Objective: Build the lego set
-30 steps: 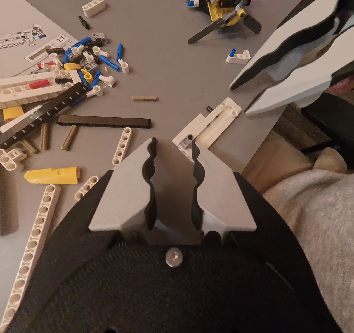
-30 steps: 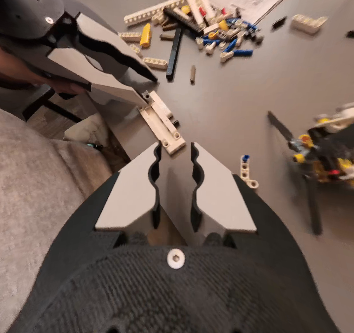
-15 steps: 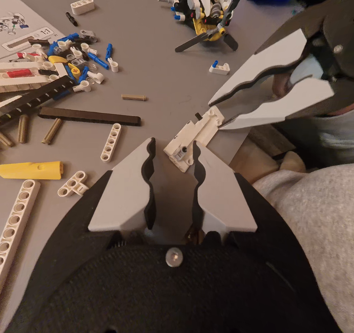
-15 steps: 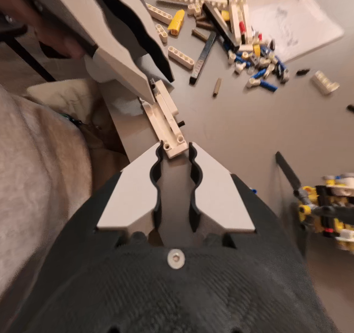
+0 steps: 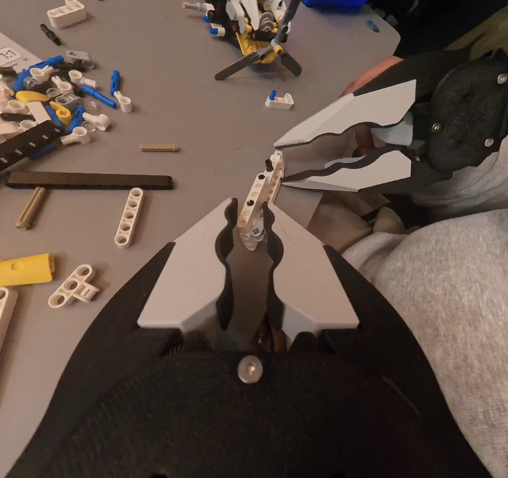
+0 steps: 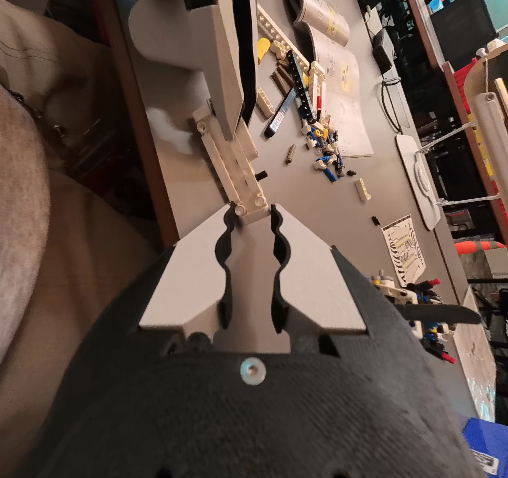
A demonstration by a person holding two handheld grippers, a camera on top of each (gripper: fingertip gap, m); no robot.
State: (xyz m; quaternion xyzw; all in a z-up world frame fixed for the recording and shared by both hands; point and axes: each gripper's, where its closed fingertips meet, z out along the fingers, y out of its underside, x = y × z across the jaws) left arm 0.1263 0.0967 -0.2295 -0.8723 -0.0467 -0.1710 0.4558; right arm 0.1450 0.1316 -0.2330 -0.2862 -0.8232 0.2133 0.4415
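The flat white subassembly of pinned plastic beams point(image 5: 261, 203) is lifted on edge above the near rim of the grey bench point(image 5: 192, 113), held at both ends. The left gripper point(image 5: 250, 203) has its fingers closed on the near end; the right gripper point(image 6: 251, 207) has its fingers around the far end, seemingly clamping it. Judged step: reorienting this piece. Next likely needs mating it to the yellow-and-white propeller model point(image 5: 255, 25). No writing is readable.
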